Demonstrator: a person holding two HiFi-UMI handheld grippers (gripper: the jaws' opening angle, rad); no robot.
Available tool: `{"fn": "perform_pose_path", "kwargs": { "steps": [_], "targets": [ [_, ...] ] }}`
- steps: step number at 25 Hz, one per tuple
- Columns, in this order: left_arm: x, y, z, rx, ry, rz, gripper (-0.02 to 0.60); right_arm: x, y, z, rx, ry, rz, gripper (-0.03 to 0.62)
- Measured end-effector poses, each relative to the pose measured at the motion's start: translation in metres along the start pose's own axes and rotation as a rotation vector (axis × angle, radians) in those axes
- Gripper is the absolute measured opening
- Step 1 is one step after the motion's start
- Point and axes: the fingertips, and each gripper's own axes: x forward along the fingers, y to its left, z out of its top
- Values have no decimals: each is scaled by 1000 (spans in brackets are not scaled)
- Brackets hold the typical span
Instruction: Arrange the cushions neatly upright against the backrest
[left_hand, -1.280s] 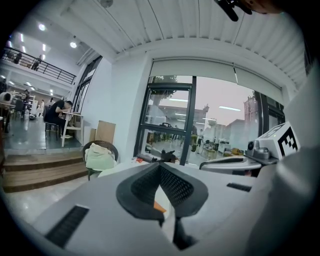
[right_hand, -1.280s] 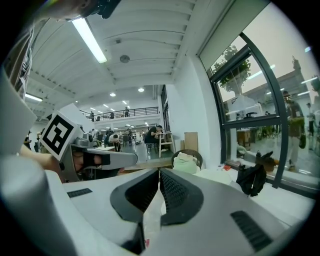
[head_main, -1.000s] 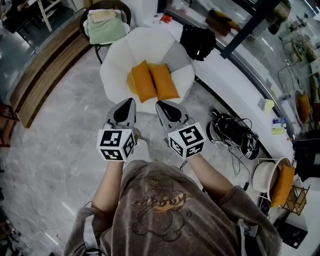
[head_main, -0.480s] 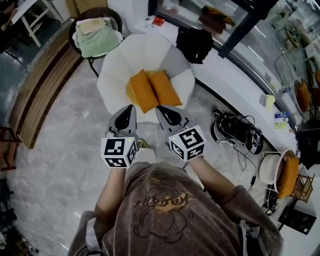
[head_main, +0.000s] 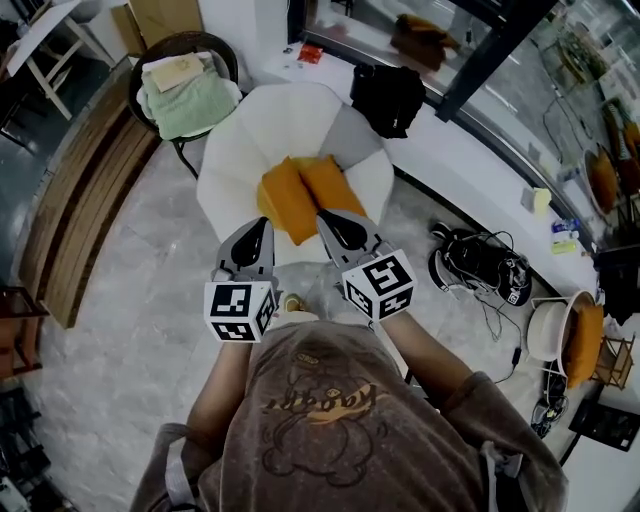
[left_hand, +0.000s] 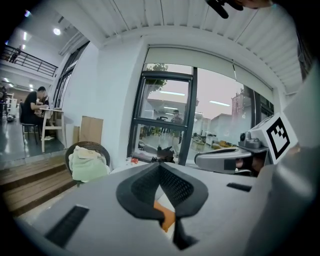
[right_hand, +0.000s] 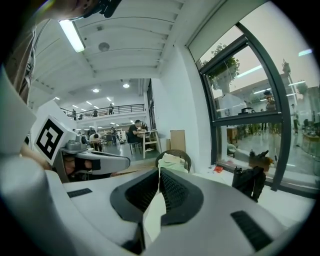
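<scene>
I am holding left tool (head_main: 264, 222) and right tool (head_main: 322, 214) before the chair (head_main: 240, 140), jaws together on both, nothing in them. Cushions (head_main: 310, 195) are lying side by side on the seat. I'm judging this the reach step. Next calls for opening the jaws and gripping a cushion edge.

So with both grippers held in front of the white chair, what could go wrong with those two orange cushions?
1. The left gripper and right gripper are both shut and empty; unless they open, they may only shove the cushions.
2. The left cushion and right cushion lie touching on the white chair; lifting one could drag the other off the seat.
3. Loose cables on the floor are a likely trip hazard.
</scene>
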Motion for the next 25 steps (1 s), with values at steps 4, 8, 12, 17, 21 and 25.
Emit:
{"fn": "perform_pose_path", "kwargs": {
  "steps": [4,8,12,17,21,25],
  "targets": [
    [14,13,8,-6,1,-10,5,14,-6,7,-7,7,6,25],
    [32,18,14,-14,-1,-16,5,24,-16,10,-4,8,8,25],
    [50,22,21,-23,-4,-9,5,30,-33,16,-1,4,11,25],
    [76,21,31,-32,-13,24,5,39,-61,17,-4,12,35,25],
    [98,20,35,-45,-20,60,5,50,-82,19,-12,16,69,25],
    [116,20,37,-65,-29,106,5,60,-102,21,-25,18,112,25]
  ]
}}
